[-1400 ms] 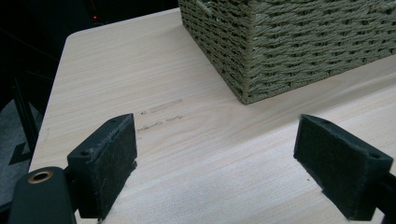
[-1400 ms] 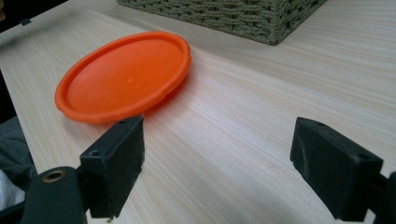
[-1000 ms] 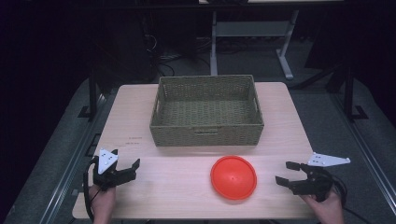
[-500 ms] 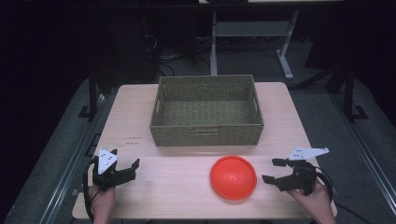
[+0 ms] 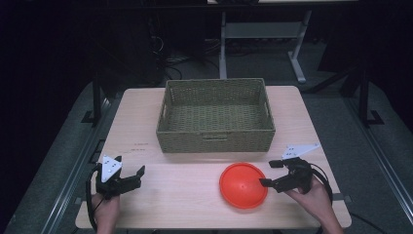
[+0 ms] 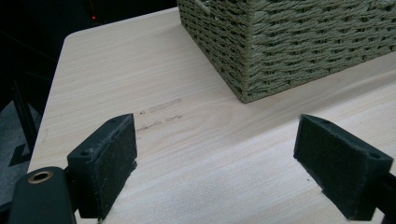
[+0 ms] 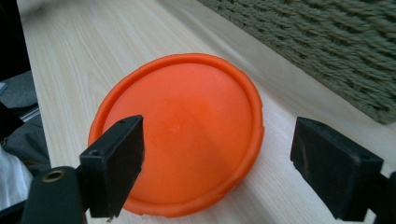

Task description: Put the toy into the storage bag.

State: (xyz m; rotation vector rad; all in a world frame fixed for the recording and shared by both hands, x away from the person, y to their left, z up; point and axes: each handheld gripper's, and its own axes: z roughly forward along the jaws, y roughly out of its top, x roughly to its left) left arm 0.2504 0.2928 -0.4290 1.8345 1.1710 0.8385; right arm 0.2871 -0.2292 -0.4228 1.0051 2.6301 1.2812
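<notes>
An orange round plate [image 5: 243, 185] lies flat on the wooden table [image 5: 185, 195], in front of a woven basket [image 5: 216, 114]. My right gripper [image 5: 268, 173] is open at the plate's right edge, its jaws pointing left at it. In the right gripper view the plate [image 7: 187, 126] sits just beyond the right gripper [image 7: 219, 163], whose pads [image 7: 114, 163] are spread wide with nothing between them. My left gripper [image 5: 138, 178] rests open near the table's front left. In the left gripper view, bare wood lies between the left gripper's [image 6: 224, 163] pads [image 6: 105, 163].
The basket [image 6: 289, 42] is empty and stands at the middle back of the table; its front wall [image 7: 327, 42] runs close behind the plate. Faint pencil marks [image 6: 161, 114] show on the wood left of the basket. Dark floor and metal stands surround the table.
My right gripper has moved left and a little forward, up to the orange plate's right edge. The left gripper, plate and basket have not moved.
</notes>
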